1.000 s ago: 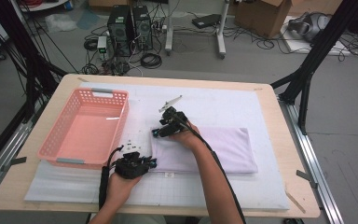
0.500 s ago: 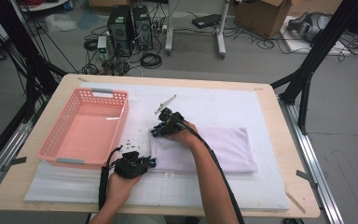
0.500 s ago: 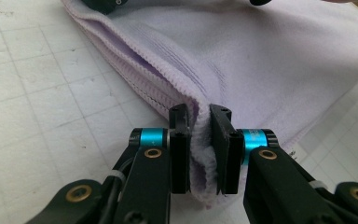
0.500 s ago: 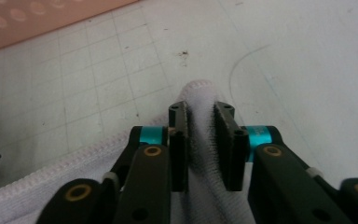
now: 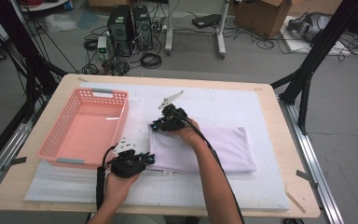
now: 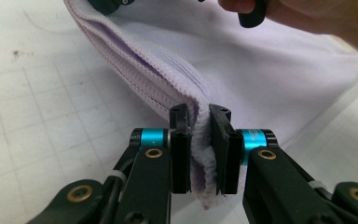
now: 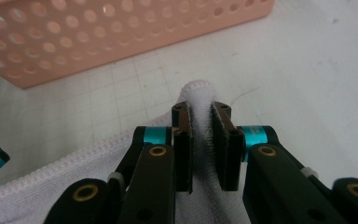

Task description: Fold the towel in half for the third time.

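A: Where's the towel (image 5: pixel 200 148)?

B: Folded flat, just right of the basket (image 5: pixel 85 129), on the mat (image 5: pixel 242 105).

A: And the grippers?

B: Left gripper (image 6: pixel 199 154) is clamped on the towel's near corner beside the basket. Right gripper (image 7: pixel 200 149) has just been closing and pinches the far corner, likely to lift that edge evenly.

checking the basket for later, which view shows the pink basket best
The high view: the whole pink basket sits left of the folded towel. The right gripper view gives a stretch of its perforated wall.
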### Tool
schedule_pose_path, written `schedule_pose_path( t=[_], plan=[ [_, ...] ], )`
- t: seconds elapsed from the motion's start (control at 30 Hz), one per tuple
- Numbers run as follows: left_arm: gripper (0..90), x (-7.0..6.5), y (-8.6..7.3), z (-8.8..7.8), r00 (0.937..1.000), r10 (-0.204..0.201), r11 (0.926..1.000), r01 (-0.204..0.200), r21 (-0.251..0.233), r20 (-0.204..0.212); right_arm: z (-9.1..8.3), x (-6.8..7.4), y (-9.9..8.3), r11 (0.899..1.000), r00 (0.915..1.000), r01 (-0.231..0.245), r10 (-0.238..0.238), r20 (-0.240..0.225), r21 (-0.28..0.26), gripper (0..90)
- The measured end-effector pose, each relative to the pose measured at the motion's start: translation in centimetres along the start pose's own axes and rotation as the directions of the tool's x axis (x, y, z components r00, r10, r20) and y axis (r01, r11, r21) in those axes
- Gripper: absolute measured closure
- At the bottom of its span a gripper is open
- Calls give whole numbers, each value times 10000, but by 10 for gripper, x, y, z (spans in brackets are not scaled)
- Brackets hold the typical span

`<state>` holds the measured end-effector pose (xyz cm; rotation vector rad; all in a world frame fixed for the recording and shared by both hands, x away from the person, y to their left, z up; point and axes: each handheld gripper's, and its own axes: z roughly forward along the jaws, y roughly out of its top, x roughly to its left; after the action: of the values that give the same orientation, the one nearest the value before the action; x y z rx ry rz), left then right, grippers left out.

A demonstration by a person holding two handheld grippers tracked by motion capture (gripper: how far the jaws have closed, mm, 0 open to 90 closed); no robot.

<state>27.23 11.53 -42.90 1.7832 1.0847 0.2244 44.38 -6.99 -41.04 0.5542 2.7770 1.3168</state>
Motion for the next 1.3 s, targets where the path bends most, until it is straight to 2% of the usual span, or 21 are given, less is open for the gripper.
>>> schedule_pose_path(
  t=[0.23,0.27,0.37,0.47,0.53,0.77,1.1,1.3],
  plan=[
    [791,-10,8,1,9990,30,9994,-15,-345,450,-25,1,-3,9975,9999,-120,121,9,-699,798],
    [791,-11,9,1,9988,27,9993,-9,-375,495,-29,1,-3,9970,10000,-13,18,64,-774,798],
    [792,-15,14,4,9971,-7,9989,43,-463,761,-38,1,-5,9962,9998,17,0,198,-876,797],
    [792,-23,20,10,9956,152,9988,-108,-474,919,-50,0,-8,9944,9996,26,3,269,-1053,796],
    [792,-30,25,15,9943,403,9986,-368,-375,985,-57,-1,-11,9937,9994,25,14,352,-1118,796],
    [791,-50,41,30,9880,803,9967,-778,-236,1321,-84,-6,-26,9891,9973,-246,342,643,-1451,796],
    [792,-79,57,62,9760,1115,9931,-1163,150,1868,-118,-13,-53,9817,9909,-571,778,1094,-1818,796],
    [792,-95,59,83,9697,1256,9897,-1370,409,2097,-137,-18,-74,9770,9852,-772,1054,1352,-1990,795]
  ],
)
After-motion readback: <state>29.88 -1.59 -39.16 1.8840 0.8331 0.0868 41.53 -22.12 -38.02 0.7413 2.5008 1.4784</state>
